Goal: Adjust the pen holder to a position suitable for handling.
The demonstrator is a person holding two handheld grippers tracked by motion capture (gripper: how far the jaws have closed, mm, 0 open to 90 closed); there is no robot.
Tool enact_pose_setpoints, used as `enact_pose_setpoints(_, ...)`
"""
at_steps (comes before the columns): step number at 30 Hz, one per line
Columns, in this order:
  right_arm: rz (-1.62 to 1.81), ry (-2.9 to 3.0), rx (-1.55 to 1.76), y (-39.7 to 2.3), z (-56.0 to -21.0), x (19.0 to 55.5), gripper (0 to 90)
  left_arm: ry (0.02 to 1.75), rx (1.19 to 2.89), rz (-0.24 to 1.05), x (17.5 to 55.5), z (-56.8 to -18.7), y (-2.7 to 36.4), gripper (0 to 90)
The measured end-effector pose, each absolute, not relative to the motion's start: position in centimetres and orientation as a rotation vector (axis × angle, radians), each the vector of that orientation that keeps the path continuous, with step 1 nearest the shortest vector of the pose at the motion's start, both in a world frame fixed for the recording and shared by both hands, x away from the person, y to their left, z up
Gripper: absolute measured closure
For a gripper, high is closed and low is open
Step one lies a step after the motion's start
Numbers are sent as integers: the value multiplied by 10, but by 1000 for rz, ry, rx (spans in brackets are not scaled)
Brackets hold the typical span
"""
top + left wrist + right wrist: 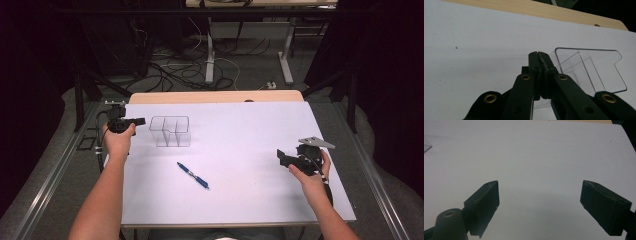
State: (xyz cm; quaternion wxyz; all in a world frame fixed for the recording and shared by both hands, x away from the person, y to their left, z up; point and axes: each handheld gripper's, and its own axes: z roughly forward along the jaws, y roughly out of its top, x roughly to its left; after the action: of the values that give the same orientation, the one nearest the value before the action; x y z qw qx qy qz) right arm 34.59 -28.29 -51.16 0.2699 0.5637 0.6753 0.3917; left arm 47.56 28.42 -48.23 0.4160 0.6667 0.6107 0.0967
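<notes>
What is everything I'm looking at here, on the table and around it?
clear plastic organiser: one, see-through, with inner dividers, far left part of the sheet, just beside the left gripper's tips
pen: one, blue, lying slantwise on the sheet, nearer the person than the organiser
white sheet: one, covers most of the table
wooden table: one, light wood, its far edge showing past the sheet
cables: several, black and white, on the floor behind the table
left gripper: one, black, jaws shut together with nothing between them, next to the organiser's wall
right gripper: one, black, jaws open over bare sheet at the right
forearms: two, coming in from the bottom
</notes>
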Motion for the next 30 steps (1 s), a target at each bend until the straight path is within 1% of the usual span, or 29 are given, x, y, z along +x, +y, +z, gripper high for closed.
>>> enact_pose_setpoints(5, 1058, 1820, 1545, -284, -513, 347, 151, 1500, 1708, 211, 482, -490, 283, 900)
enact_pose_setpoints(15, 1057, 1831, 1545, -282, -514, 347, 152, 1461, 1826, 195, 489, -501, 276, 900)
enact_pose_setpoints(20, 1058, 1831, 1549, -282, -514, 347, 152, 1446, 1847, 181, 491, -503, 275, 900)
enact_pose_setpoints(22, 1057, 1835, 1543, -282, -514, 347, 152, 1442, 1829, 169, 492, -505, 272, 900)
enact_pose_setpoints(30, 1050, 1839, 1546, -282, -515, 347, 153, 1438, 1834, 183, 492, -505, 271, 900)
